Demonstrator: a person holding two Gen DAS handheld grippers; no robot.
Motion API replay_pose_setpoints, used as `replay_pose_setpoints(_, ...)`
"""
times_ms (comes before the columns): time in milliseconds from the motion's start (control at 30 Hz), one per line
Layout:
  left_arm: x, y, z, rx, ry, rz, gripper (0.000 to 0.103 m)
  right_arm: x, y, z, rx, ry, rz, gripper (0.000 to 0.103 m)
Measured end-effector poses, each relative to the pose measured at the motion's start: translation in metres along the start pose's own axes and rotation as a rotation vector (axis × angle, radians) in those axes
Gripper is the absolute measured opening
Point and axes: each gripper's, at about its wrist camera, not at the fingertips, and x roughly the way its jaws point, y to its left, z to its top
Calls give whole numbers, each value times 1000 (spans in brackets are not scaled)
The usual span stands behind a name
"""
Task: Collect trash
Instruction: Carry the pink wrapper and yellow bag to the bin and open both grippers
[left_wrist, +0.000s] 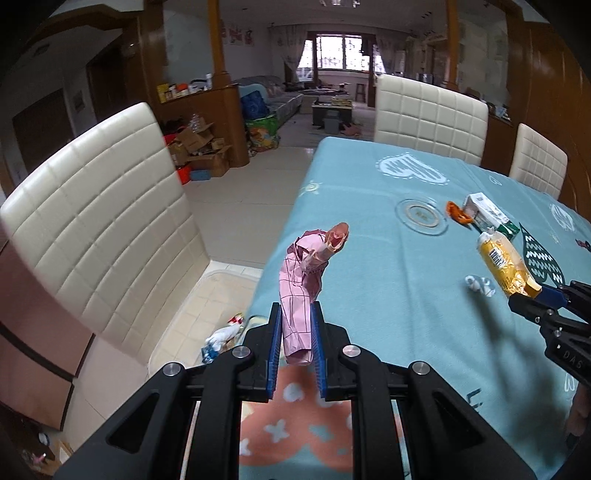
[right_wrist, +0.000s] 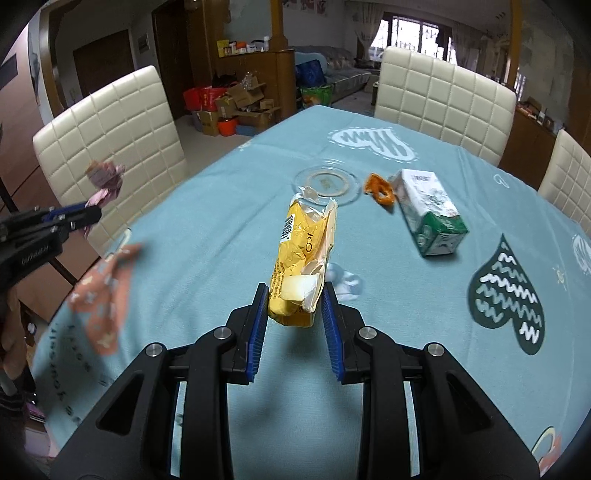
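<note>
My left gripper (left_wrist: 295, 314) is shut on a crumpled pink wrapper (left_wrist: 297, 291) and holds it above the left edge of the table (left_wrist: 369, 277). It also shows in the right wrist view (right_wrist: 90, 210), with the pink wrapper (right_wrist: 105, 177) sticking up. My right gripper (right_wrist: 295, 295) is shut on a torn yellow wrapper (right_wrist: 303, 251), lifted over the table (right_wrist: 221, 221); the yellow wrapper also shows in the left wrist view (left_wrist: 506, 262), held by the right gripper (left_wrist: 532, 295). A green-white carton (right_wrist: 428, 210) and an orange wrapper (right_wrist: 378, 188) lie on the table.
A clear glass dish (right_wrist: 327, 182) sits mid-table, and a small clear plastic scrap (right_wrist: 343, 282) lies near the yellow wrapper. A clear bin (left_wrist: 207, 306) with trash stands on the floor left of the table. White chairs (left_wrist: 103, 236) surround the table.
</note>
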Motion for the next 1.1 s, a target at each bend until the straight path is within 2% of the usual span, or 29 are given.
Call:
replay_pose_setpoints(267, 3, 16, -16, -69, 18, 52, 15, 24, 68, 9, -119, 20, 36, 30)
replay_pose_setpoints(433, -1, 21, -19, -84, -21, 105, 15, 43, 97, 20, -170, 35, 70, 30)
replay_pose_setpoints(767, 9, 84, -13, -178, -24, 160, 16, 63, 154, 59, -236, -2, 144, 30)
replay_pose_setpoints(1100, 37, 120, -9, -222, 6, 168, 18, 85, 179, 77, -260, 2, 173, 31)
